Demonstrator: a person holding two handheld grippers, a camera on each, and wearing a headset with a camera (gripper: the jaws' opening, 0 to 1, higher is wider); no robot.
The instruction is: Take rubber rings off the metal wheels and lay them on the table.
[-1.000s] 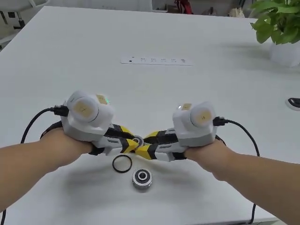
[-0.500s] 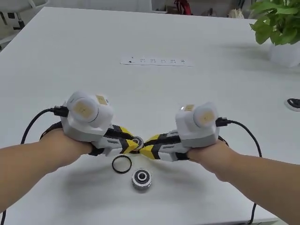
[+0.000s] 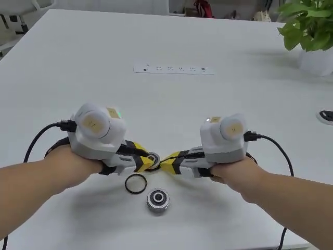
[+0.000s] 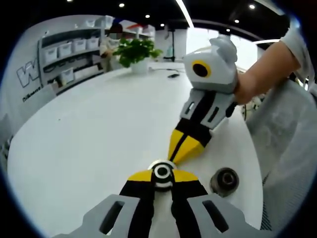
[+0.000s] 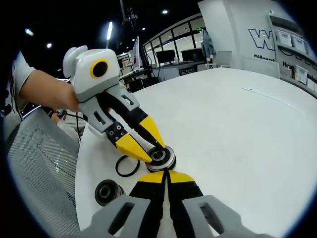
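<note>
My left gripper (image 3: 148, 162) (image 4: 162, 174) is shut on a small metal wheel (image 3: 153, 159) (image 4: 162, 171) (image 5: 162, 157), held just above the white table (image 3: 171, 104). The right gripper (image 3: 165, 163) (image 5: 167, 176) points at it from the right, jaws together, tips at the wheel's rim; I cannot tell whether they pinch its rubber ring. A loose black rubber ring (image 3: 136, 183) (image 5: 127, 166) lies flat on the table below the left gripper. A second metal wheel (image 3: 157, 199) (image 4: 224, 181) (image 5: 108, 191) stands nearer the front edge.
A white power strip (image 3: 173, 69) lies flush in the middle of the table. A potted plant (image 3: 307, 23) stands at the far right, with a dark object (image 3: 327, 115) at the right edge. Black cables trail from both grippers.
The right gripper has drawn back a little to the right, so its tips no longer overlap the wheel. The left gripper, loose ring and second wheel stay put.
</note>
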